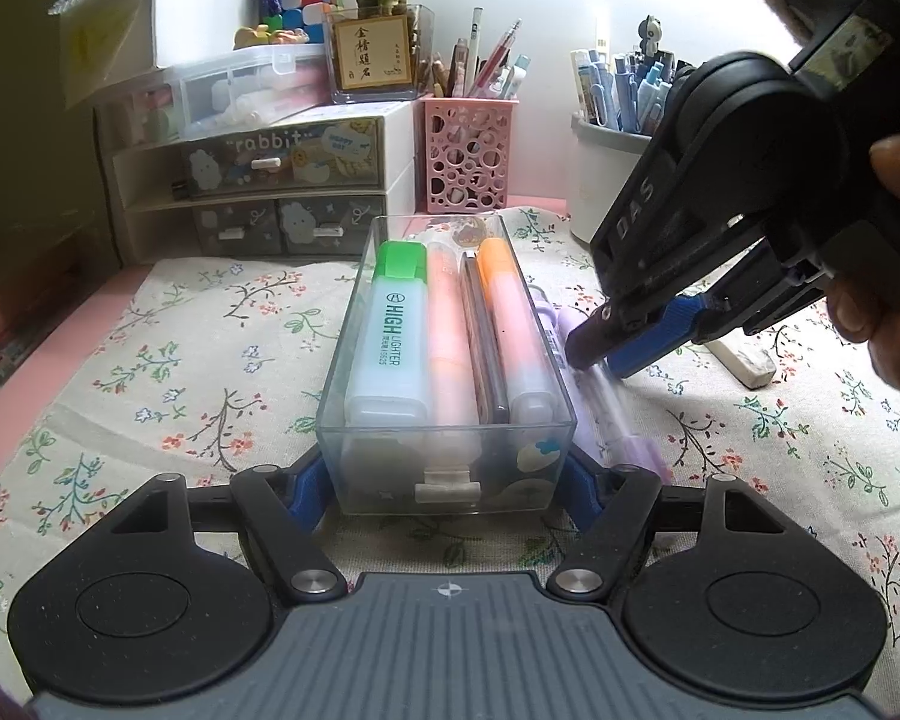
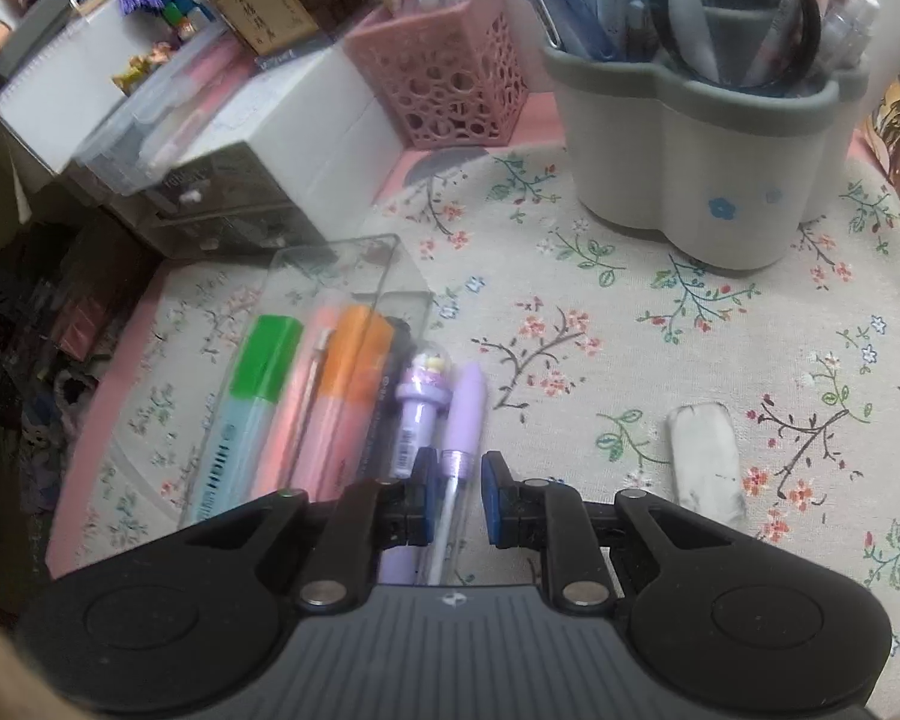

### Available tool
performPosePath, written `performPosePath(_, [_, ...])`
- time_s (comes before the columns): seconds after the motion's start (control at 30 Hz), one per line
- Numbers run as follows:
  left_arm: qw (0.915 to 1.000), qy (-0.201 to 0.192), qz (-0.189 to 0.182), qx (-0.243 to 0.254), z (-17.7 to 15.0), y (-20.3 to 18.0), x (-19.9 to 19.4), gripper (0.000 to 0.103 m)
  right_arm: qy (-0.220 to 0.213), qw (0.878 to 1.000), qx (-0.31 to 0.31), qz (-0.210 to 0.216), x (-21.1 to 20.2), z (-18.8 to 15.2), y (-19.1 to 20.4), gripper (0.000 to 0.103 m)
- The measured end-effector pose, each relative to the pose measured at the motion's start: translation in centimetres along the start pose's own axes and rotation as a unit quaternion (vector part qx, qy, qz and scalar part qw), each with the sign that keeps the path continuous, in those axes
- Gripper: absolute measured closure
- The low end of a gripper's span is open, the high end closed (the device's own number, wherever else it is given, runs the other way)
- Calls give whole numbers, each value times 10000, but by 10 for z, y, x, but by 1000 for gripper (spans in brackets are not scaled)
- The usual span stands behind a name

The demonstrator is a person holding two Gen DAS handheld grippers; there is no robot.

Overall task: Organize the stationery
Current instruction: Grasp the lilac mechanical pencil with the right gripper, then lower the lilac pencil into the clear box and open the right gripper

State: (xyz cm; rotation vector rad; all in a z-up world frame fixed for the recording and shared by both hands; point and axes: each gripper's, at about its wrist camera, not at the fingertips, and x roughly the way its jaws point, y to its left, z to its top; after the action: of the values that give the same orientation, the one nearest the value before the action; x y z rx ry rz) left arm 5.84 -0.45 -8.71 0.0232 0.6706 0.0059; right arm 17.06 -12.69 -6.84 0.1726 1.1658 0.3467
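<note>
A clear plastic drawer box (image 1: 354, 360) lies on the floral cloth, holding a green highlighter (image 1: 390, 336), a pink one, a dark pen and an orange highlighter (image 1: 510, 324). My left gripper (image 1: 447, 486) is shut on the box's near end. Two purple pens (image 1: 606, 414) lie on the cloth just right of the box. In the right wrist view the box (image 2: 354, 264) is at left. My right gripper (image 2: 457, 495) is open, its jaws either side of the plain purple pen (image 2: 468, 420), next to the purple character pen (image 2: 417, 420).
A white eraser (image 2: 705, 456) lies right of the pens. A grey pen pot (image 2: 690, 180) and a pink lattice pen holder (image 2: 450, 90) stand at the back. A small drawer unit (image 1: 252, 180) with boxes stacked on it stands back left.
</note>
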Motion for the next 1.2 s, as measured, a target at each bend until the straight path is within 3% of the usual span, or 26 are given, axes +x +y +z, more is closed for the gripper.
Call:
performPosePath(0.2, [9998,-24,120,-130,-8,-6,-10,31,-231,9990,-316,-223,-2,-11,7,91])
performPosePath(0.73, [9995,-161,244,-156,-11,-11,-10,31,-715,9932,753,520,-30,-18,-27,91])
performPosePath(0.97, [9995,-156,243,-149,-11,-11,-10,30,-876,9920,726,555,-37,-4,-20,91])
performPosePath(1.2, [9995,-155,251,-146,-11,-11,-10,30,-885,9898,721,857,-43,4,-10,91])
